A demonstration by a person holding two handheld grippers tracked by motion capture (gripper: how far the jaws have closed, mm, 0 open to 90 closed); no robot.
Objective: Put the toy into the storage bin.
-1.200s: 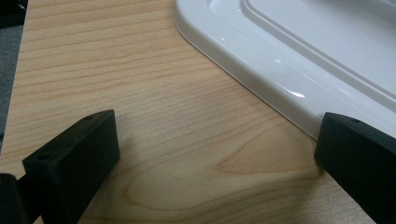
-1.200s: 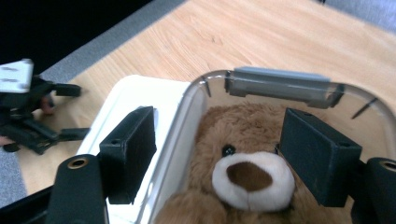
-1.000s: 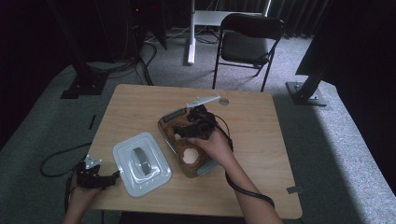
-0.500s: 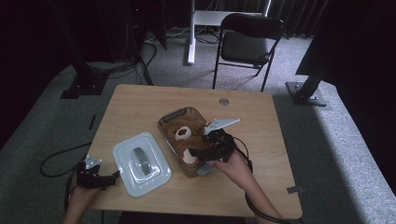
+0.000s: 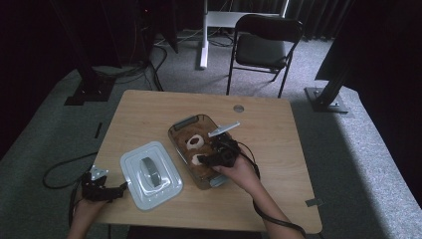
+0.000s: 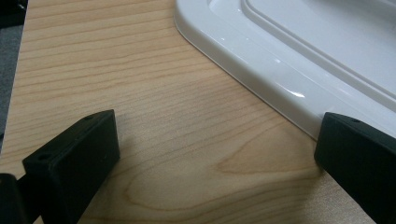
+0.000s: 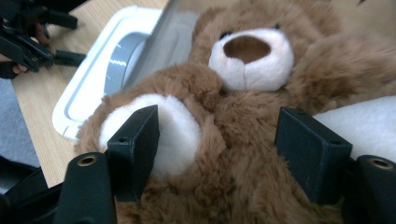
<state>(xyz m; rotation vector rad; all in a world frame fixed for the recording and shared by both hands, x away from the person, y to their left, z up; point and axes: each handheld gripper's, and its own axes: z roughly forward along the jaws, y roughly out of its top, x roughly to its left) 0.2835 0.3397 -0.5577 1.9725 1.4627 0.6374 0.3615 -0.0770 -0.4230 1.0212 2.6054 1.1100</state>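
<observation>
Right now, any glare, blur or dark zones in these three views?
High view: table evenly lit, surroundings nearly black. Left gripper view: small glare streak on the white lid, near jaws soft. Right gripper view: teddy bear sharp, jaws and background lid slightly blurred.

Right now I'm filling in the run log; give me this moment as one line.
right hand-held gripper: open over teddy bear in clear container | left hand-held gripper: open, on table beside white lid

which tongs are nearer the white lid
Left. The left tongs sit open at the white lid's near-left edge, one jaw right against its rim. The right tongs are farther off, open over the teddy bear in the clear container.
</observation>
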